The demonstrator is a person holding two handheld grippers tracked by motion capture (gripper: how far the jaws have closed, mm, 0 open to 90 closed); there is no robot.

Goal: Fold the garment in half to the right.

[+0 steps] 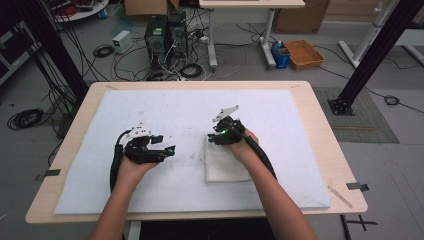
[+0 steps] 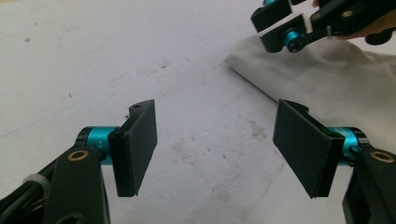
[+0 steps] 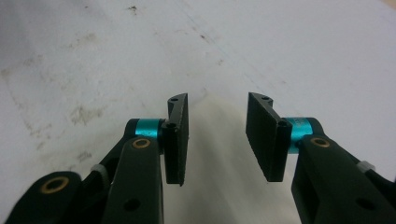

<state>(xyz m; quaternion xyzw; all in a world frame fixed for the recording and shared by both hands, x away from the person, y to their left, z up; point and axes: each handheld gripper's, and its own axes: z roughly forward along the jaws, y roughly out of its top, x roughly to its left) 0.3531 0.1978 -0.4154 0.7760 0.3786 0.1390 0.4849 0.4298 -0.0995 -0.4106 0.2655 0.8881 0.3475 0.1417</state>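
White folded cloth (image 1: pixel 226 162) lies flat on the pale foam mat (image 1: pixel 150 107) that covers my desk (image 1: pixel 320 125), a little to the right of the middle and close to my side. My right gripper (image 1: pixel 216 136) hovers at its far left corner; in the right gripper view its jaws stand part way apart with the cloth's edge below the gap and nothing pinched between them. My left gripper (image 1: pixel 169 150) rests well to the left over bare mat, jaws spread wide and empty, pointing toward the cloth.

As I judge it, the risk lies in the pinch: if my right jaws close too high, they catch only the top layer and the fold peels open; too low, and they dig into the soft mat and drag it along.
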